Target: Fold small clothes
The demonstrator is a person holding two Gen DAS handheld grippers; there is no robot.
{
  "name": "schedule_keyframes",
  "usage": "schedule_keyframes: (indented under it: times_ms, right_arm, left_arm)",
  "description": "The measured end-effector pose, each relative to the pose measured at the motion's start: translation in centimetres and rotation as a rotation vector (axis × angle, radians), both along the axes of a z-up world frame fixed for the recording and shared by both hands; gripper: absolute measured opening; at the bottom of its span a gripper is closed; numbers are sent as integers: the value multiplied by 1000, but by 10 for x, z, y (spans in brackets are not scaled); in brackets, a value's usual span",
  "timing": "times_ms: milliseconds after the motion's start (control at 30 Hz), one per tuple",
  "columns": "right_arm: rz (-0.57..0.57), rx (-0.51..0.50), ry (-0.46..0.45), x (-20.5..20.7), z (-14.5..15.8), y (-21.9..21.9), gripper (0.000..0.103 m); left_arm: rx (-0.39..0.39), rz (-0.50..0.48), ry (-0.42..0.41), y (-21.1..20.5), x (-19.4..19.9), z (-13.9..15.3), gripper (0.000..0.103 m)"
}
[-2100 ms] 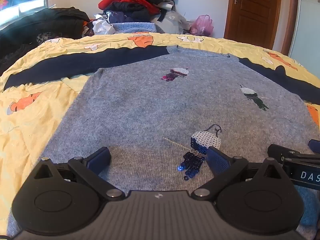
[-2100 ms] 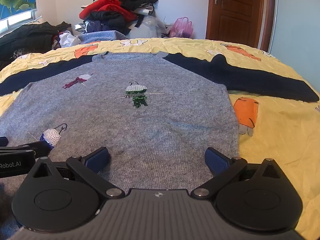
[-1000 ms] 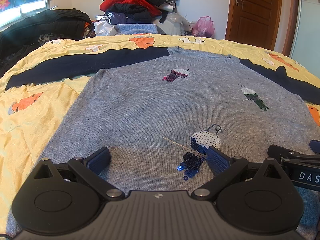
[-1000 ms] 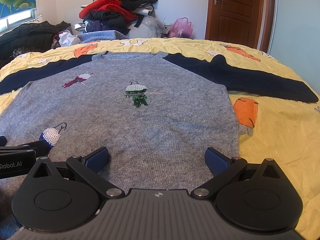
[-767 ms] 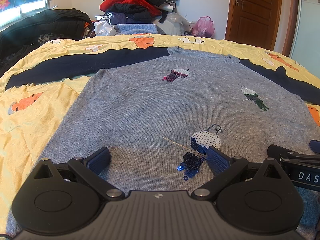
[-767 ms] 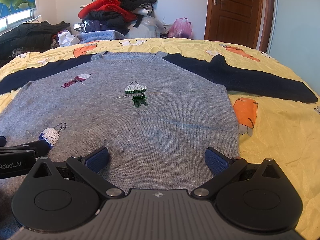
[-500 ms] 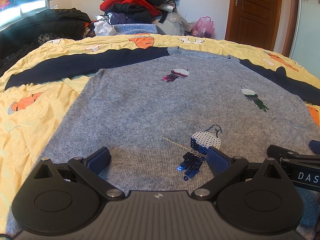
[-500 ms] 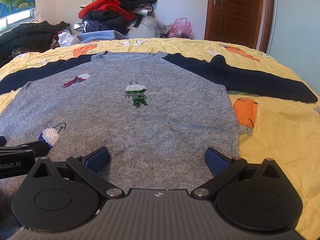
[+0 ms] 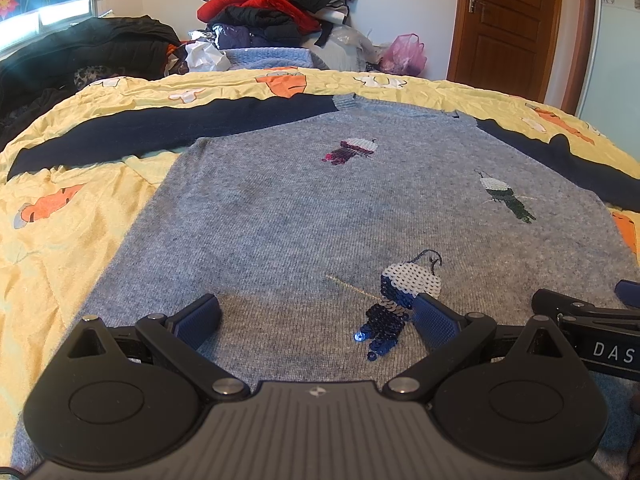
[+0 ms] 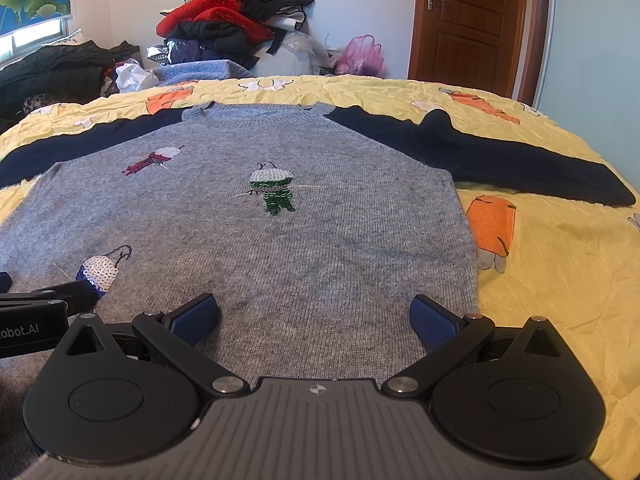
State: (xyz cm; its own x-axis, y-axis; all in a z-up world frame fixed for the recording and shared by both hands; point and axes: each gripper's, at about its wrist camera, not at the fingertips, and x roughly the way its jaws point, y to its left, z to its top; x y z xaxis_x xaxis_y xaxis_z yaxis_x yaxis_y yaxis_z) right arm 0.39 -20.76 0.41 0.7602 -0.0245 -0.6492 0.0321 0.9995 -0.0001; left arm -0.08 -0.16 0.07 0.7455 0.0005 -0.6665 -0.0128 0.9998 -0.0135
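1. Grey sweater (image 9: 304, 216) with navy sleeves lies flat on the yellow bedspread (image 10: 560, 264)
2. Left gripper (image 9: 316, 316) spread wide, empty, over its hem
3. Right gripper (image 10: 314, 314) likewise; its side reads "DAS"; the left's reads "obot.AI"

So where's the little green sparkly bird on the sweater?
In the right wrist view the green sequin bird sits mid-chest on the grey sweater, right of the red sequin bird and beyond the open right gripper.

bright bedroom, bed in a yellow cartoon-print sheet (image 10: 560, 280), messy clothes heap (image 10: 236, 20) against the white wall, brown wooden door (image 10: 468, 20), window (image 9: 44, 12) on the left
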Motion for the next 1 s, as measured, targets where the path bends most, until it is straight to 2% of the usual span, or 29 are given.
schedule_keyframes:
  times_ms: [733,800,867,1000]
  right_arm:
    - [4,-1,2,0,0,1,103]
    - [52,9,30,5,4,-4,103]
    - [91,51,33,8,15,-17,102]
    - [30,226,-128,15,51,-91,102]
  left_arm:
    - [2,0,-2,2,0,-1,103]
    - [2,1,-3,3,0,-1,103]
    - [3,2,-3,3,-1,-1,103]
    - [3,1,-3,3,-1,-1,103]
